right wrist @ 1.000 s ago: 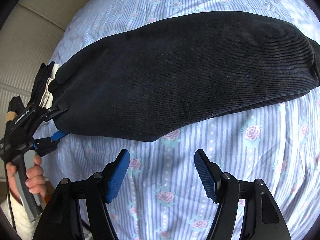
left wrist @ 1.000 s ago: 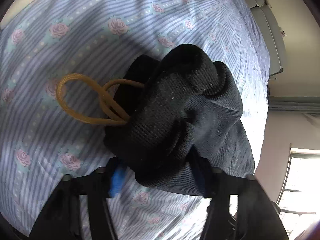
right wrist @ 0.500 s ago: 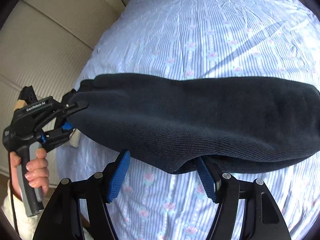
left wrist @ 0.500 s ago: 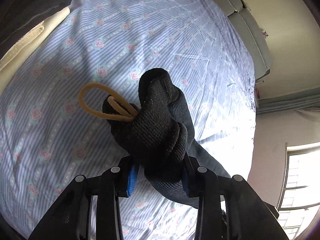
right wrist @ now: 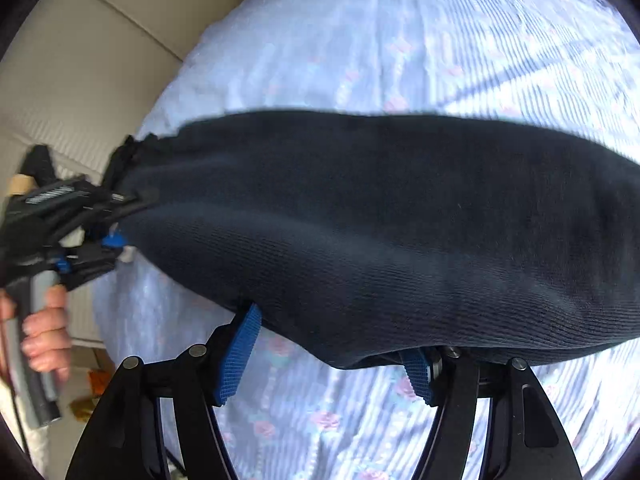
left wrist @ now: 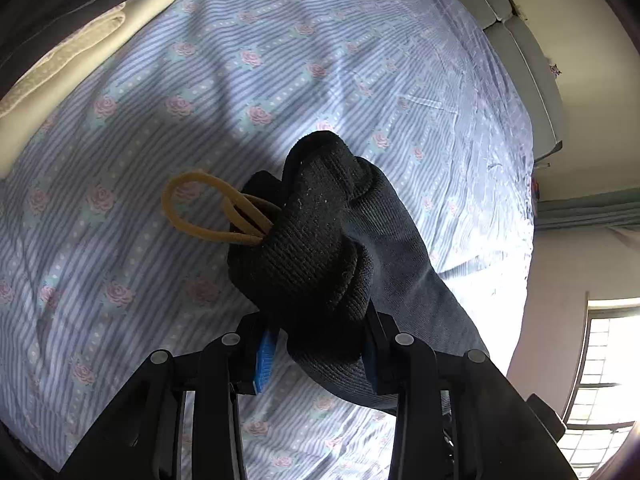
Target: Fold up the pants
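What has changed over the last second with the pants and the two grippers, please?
The right gripper, open and clear a second ago, has moved in under the lower edge of the pants, whose fabric now lies between its fingers. The left gripper stays shut on the waistband, tan drawstring still dangling over the bedsheet.

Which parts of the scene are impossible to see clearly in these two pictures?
- Right wrist view: the pants cover the right tool tips, so its grip is unclear; motion blur smears the bedsheet.
- Left wrist view: the waistband hides the drawstring ends; the frame edge crops the folded cream cloth.
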